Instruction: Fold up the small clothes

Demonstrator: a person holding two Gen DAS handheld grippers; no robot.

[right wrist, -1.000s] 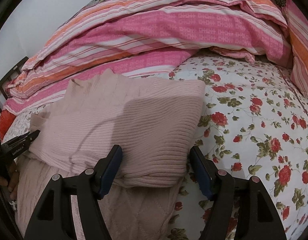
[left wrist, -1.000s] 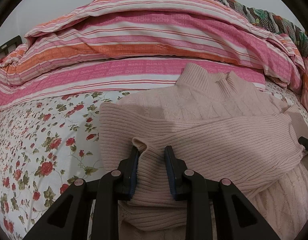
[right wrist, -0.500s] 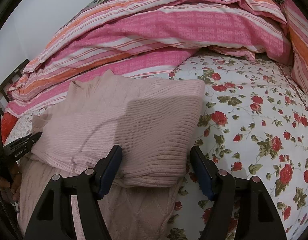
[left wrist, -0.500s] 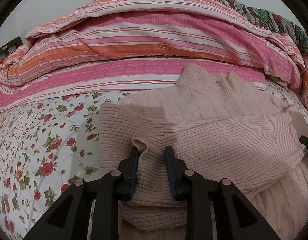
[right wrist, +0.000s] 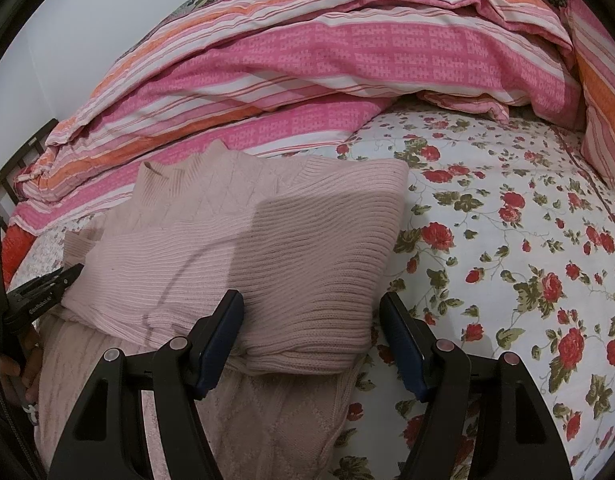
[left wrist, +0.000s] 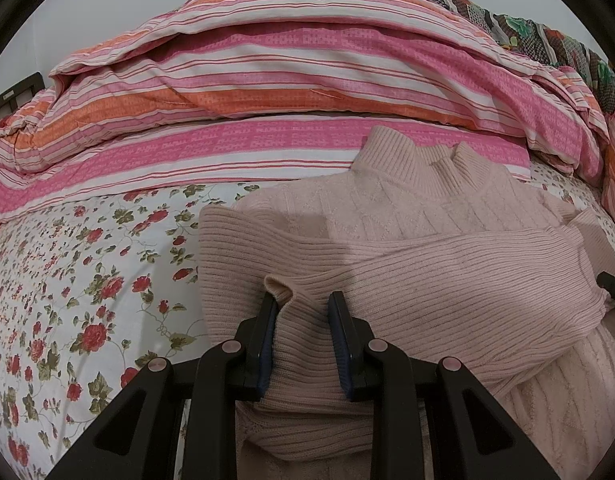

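— Knitted wool, or something like it: the pale pink sweater (left wrist: 427, 280) is lying on the floral bedsheet (left wrist: 87, 280), its collar pointing toward the striped duvet (left wrist: 287, 80) heaped behind it. How is it going to handle?

— Softly. It is thick and ribbed, so I am judging it as light but floppy, with no stiffness to hold a crease. It is likely sagging wherever it is lifted by one point only.

— What are the tongs doing?

— The left gripper (left wrist: 301, 316) is pinching a ridge of the ribbed sleeve that is lying across the body; the knit is bunching up between its pads, so it is clenched on the sweater. The right gripper (right wrist: 311, 320) is standing wide, straddling the folded edge nearest it, and its pads are not pressing the fabric that I can see.

— Where should one be taking hold?

— At edges and corners, both sides together. The rib is grippy rather than slippery, but it stretches, so a deep bite through the whole layer is looking safer than a nip at the surface.

— Any risk?

— Dragging the lower cable-knit layer along while shifting the upper one.
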